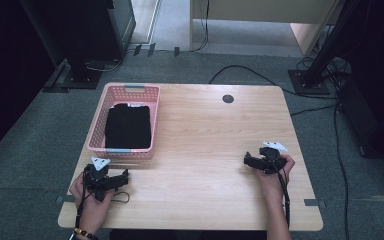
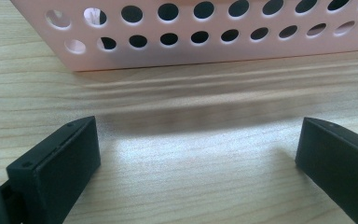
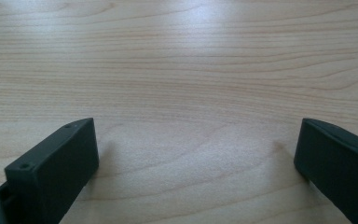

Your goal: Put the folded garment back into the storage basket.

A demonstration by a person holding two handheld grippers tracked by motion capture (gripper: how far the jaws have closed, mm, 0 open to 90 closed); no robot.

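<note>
Pink basket (image 1: 126,91) sits at the desk's (image 1: 215,145) left edge, toward the far-left corner; long axis runs far-to-near, short perforated wall facing the near edge. Black folded cloth (image 1: 128,126) lies flat inside, covering most of the floor, long axis the same way as the basket; a small pale tag shows at its far end, too small to read. Left tool (image 1: 125,175) rests low by the near-left corner, just in front of the basket's near wall, tips pointing right along the near edge, jaws wide apart with nothing between. In the left gripper view the basket wall (image 2: 205,42) runs across the top, cut off by the frame above and on the right; dark shapes show through the holes, can't tell what they are. Right tool (image 1: 247,160) sits near the right edge, tips pointing left toward desk centre, well apart from the basket; jaws wide apart over bare wood in the right gripper view. Both hands wrap the tool bodies, hiding most of them in the high view.
</note>
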